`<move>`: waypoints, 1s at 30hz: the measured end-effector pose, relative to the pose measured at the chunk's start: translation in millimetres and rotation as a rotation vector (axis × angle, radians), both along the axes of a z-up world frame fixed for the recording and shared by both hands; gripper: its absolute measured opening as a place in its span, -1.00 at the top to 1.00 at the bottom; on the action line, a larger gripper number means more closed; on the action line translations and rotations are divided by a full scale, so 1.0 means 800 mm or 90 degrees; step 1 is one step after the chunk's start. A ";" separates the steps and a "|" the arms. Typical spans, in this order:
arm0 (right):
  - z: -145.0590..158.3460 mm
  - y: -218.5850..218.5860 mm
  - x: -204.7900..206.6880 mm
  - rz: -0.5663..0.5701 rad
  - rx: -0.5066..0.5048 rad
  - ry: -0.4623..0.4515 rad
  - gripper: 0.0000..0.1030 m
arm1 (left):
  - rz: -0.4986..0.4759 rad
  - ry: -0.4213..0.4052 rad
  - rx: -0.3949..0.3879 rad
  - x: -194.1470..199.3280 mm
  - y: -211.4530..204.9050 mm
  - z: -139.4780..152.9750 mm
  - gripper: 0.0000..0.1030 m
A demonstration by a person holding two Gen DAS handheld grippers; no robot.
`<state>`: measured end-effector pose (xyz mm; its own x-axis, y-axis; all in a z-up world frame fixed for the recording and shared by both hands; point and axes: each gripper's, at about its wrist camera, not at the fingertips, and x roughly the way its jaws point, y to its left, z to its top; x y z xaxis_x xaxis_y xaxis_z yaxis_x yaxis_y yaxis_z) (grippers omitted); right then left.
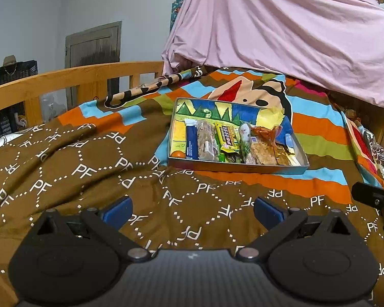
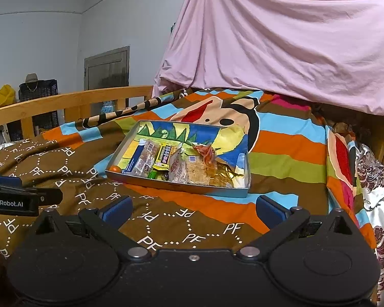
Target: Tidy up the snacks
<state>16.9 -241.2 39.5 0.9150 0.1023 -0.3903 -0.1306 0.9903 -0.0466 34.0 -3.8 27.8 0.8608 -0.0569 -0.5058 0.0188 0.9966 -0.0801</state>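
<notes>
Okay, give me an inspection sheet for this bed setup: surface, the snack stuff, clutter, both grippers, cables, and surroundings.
Surface: bed covered by a brown PF-print blanket and a striped cartoon sheet.
Job's things: shallow box on the bed holds the snacks: blue packet, yellow candy bar, cracker packs, small orange ball in its near-left corner.
Clutter: nothing seen loose on the blanket.
Grippers: left gripper open, empty; right gripper open, empty; both short of the box.
Cables: nothing seen.
Surroundings: wooden bed rail, draped pink sheet, door, dark crates with a hat.
</notes>
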 end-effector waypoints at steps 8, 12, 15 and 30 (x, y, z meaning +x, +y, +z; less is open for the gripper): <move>-0.017 -0.005 0.009 -0.003 0.018 0.017 -0.99 | 0.012 0.017 -0.001 0.002 0.001 -0.012 -0.99; -0.033 -0.010 0.015 -0.004 0.025 0.025 -0.99 | 0.014 0.035 -0.003 0.006 0.001 -0.023 -0.99; -0.047 -0.014 0.019 -0.002 0.035 0.036 -0.99 | 0.013 0.054 -0.008 0.010 -0.003 -0.032 -0.99; -0.071 -0.016 0.034 0.009 0.054 0.048 -0.99 | 0.030 0.068 -0.005 0.014 -0.014 -0.055 -0.99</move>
